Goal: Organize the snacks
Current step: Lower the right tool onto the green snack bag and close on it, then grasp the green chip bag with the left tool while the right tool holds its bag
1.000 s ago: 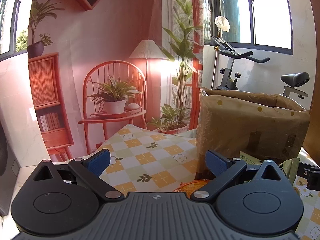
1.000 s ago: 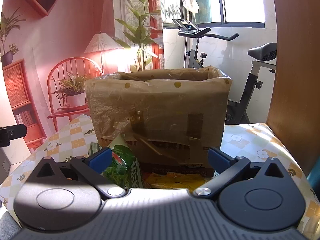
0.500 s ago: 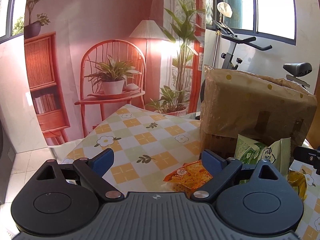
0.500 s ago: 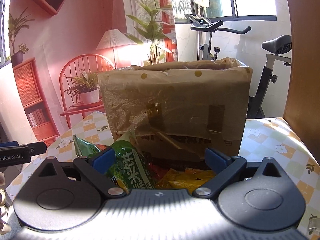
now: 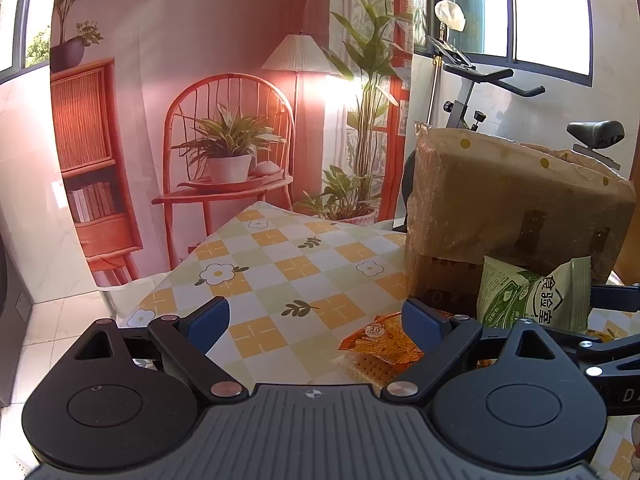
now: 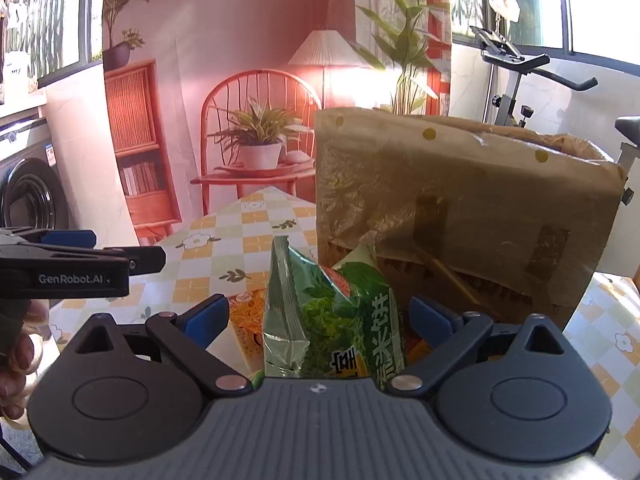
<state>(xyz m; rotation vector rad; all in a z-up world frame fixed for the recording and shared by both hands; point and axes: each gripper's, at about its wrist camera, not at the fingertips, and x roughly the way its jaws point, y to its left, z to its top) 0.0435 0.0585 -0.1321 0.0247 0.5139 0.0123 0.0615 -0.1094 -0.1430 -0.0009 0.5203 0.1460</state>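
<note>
Brown box (image 6: 460, 208), paper-wrapped, upright on the checked tablecloth (image 5: 280, 264): landmark; against its near face now lean a green snack bag (image 6: 336, 316), an orange cracker packet (image 5: 380, 340) left of it, yellow packets behind, where a second ago both views were aimed higher and showed mostly the box. Right gripper (image 6: 320, 316): jaws wide, lately eased in slightly, straddling the green bag without pressing it, holding nothing. Left gripper (image 5: 316, 316): likewise wide and empty over cloth left of the box, its right finger just beside the orange packet; judged status, approach done, first pickup pending.
</note>
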